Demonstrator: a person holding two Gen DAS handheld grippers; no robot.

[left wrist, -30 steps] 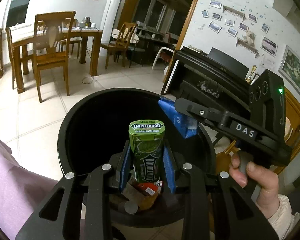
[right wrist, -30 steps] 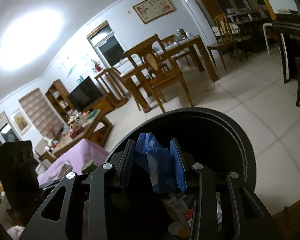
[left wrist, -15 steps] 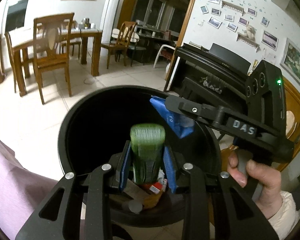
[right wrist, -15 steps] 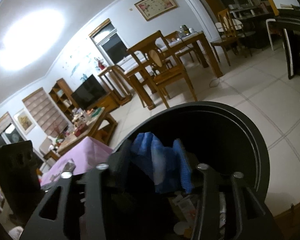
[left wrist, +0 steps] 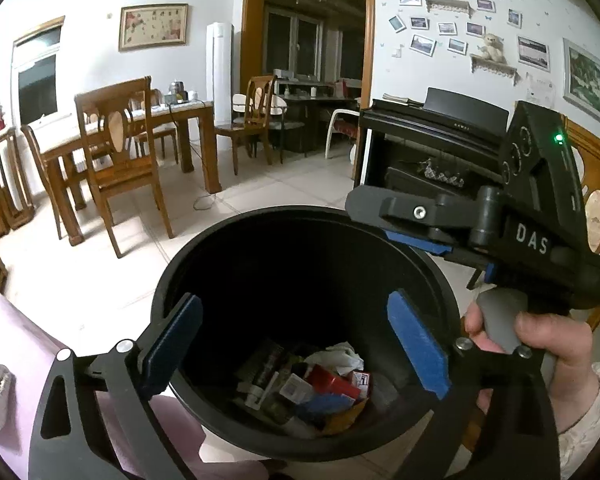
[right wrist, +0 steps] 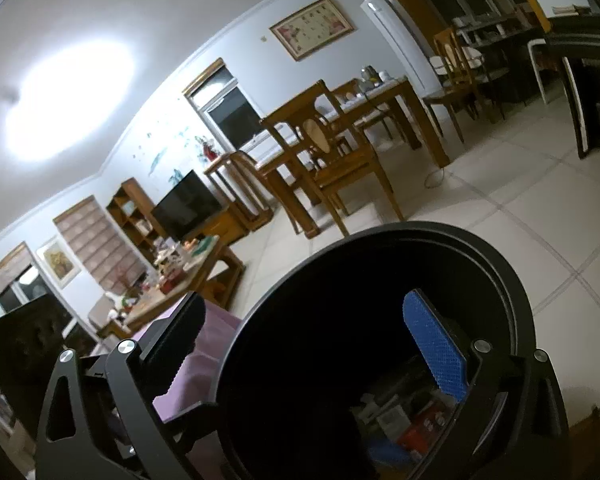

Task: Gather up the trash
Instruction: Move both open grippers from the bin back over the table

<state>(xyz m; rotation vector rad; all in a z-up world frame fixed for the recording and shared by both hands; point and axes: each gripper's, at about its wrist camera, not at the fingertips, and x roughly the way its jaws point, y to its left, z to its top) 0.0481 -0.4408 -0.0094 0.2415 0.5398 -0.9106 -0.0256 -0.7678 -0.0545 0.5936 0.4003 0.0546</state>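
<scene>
A black round trash bin [left wrist: 260, 220] sits just below both grippers; it also shows in the right wrist view [right wrist: 440, 228]. Mixed trash [left wrist: 320, 388] lies at its bottom: wrappers, a white tissue, a red packet and a blue packet. My left gripper [left wrist: 296, 344] is open and empty over the bin's mouth. My right gripper [right wrist: 312, 344] is open and empty over the bin's rim; its body [left wrist: 520, 216] shows at the right in the left wrist view, held by a hand. The trash is dim in the right wrist view [right wrist: 404, 420].
A purple cloth [left wrist: 12, 344] lies at the left of the bin. A wooden dining table and chairs [left wrist: 116, 148] stand on the tiled floor beyond. A black piano [left wrist: 432, 136] stands behind the bin at right. A cluttered coffee table [right wrist: 172, 276] is at left.
Both grippers have opened. The green gum bottle has left my left gripper and the blue packet has left my right gripper; a blue packet now lies among the bin's trash.
</scene>
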